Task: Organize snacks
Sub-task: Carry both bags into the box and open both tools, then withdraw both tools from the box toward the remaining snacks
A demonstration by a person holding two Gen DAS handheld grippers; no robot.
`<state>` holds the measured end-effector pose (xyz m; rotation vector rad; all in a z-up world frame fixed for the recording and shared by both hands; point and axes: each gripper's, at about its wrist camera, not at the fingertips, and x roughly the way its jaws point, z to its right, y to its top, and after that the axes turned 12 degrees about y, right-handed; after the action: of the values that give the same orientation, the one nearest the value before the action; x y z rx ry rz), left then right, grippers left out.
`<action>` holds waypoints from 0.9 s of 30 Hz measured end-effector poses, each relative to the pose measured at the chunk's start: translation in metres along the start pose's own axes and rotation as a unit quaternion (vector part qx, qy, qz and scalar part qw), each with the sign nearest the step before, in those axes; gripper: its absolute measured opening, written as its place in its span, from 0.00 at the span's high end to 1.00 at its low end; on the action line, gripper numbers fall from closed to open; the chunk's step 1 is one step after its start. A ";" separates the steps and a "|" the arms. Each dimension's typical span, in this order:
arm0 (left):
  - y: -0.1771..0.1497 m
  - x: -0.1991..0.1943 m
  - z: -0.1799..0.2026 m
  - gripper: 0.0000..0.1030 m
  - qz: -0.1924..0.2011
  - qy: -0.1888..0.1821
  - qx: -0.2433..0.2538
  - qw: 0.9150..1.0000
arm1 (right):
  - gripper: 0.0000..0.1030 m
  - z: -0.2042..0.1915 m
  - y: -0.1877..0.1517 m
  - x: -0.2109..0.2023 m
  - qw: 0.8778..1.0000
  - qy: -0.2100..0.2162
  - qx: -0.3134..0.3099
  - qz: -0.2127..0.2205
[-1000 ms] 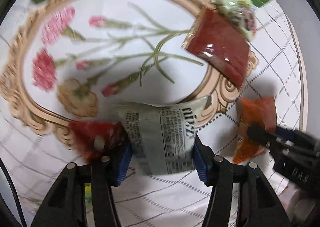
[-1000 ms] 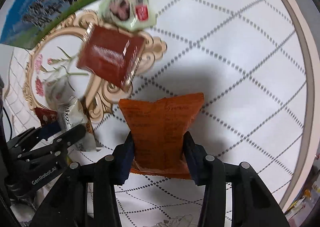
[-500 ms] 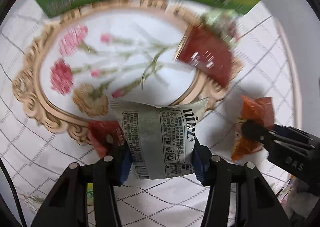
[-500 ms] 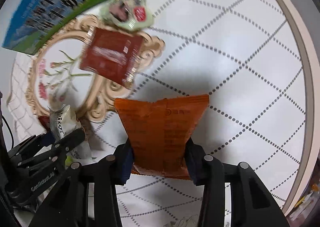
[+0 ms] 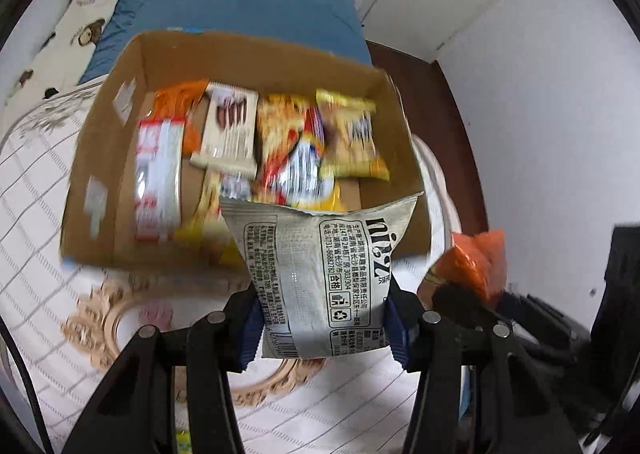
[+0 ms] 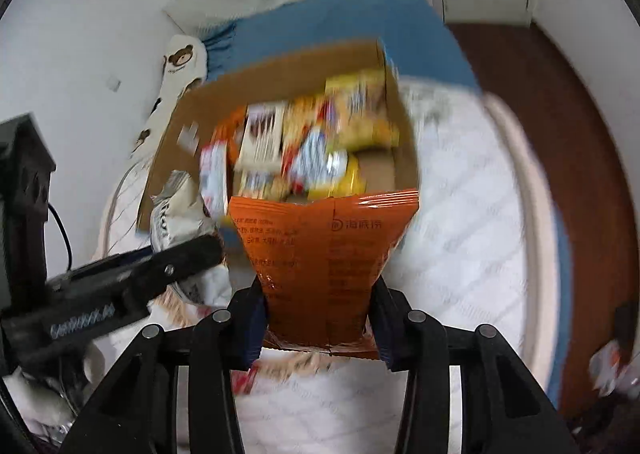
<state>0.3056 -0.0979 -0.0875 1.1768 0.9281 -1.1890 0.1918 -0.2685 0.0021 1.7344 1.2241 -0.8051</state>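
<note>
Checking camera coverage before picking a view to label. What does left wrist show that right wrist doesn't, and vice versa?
Left wrist only: the printed back of the grey-white snack packet, clamped in the left gripper, and a gold floral frame print on the cloth.

Right wrist only: the orange packet's full back face, clamped in the right gripper, a dark red-brown floor, and small packets at the far right.

Both: the open cardboard box filled with snacks, the blue mat behind it, and the bear-print pillow.

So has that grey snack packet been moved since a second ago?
Yes. The grey packet, shut in the left gripper, has lifted off the flowered tablecloth toward the cardboard box.
</note>
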 end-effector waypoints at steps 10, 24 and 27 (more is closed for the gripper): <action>0.081 0.081 -0.016 0.53 -0.124 -0.014 -0.045 0.991 | 0.55 -0.002 0.086 0.061 0.997 -0.056 -0.006 -0.059; 0.089 0.112 -0.015 0.19 -0.152 0.018 -0.017 0.988 | 0.11 0.032 0.094 0.126 0.987 -0.072 0.030 -0.141; 0.094 0.107 -0.012 0.19 -0.129 0.043 0.000 0.991 | 0.11 0.033 0.093 0.123 0.987 -0.076 0.029 -0.136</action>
<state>0.4169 -0.1081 -0.1771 1.1387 1.1719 -1.3513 0.3174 -0.2631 -0.0930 1.5382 1.3611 -1.1227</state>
